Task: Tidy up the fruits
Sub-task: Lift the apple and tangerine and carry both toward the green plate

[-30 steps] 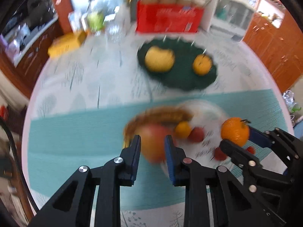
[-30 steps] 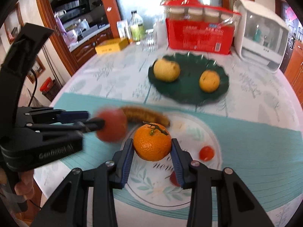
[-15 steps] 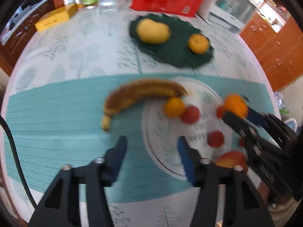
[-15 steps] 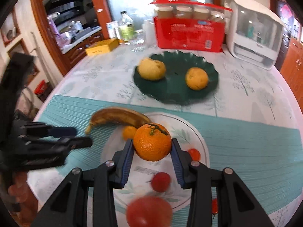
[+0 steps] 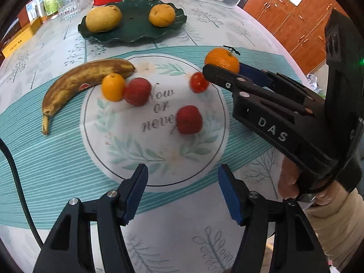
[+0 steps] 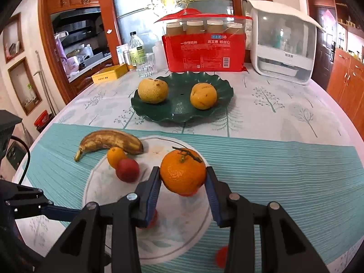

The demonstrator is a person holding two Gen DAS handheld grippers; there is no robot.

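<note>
My right gripper (image 6: 183,190) is shut on an orange mandarin (image 6: 182,170) with a stem, held above the white round mat (image 6: 182,234); it also shows in the left wrist view (image 5: 221,60). My left gripper (image 5: 182,192) is open and empty over the mat's near edge (image 5: 159,173). On the mat lie a brown banana (image 5: 82,79), a small orange (image 5: 113,87), two red fruits (image 5: 137,91) (image 5: 189,119) and a cherry tomato (image 5: 199,82). A green plate (image 6: 179,108) behind holds a yellow pear (image 6: 152,90) and a yellow-orange fruit (image 6: 203,95).
A red pack of paper cups (image 6: 203,50), a white appliance (image 6: 282,43), a glass (image 6: 146,67), bottles and a yellow box (image 6: 109,74) stand at the table's back. A small red fruit (image 6: 221,256) lies on the teal runner (image 6: 284,170) near the front.
My left gripper has let go of the red apple, opened wide and pulled back toward the front edge. The apple is out of sight now. My right gripper still holds the mandarin.
</note>
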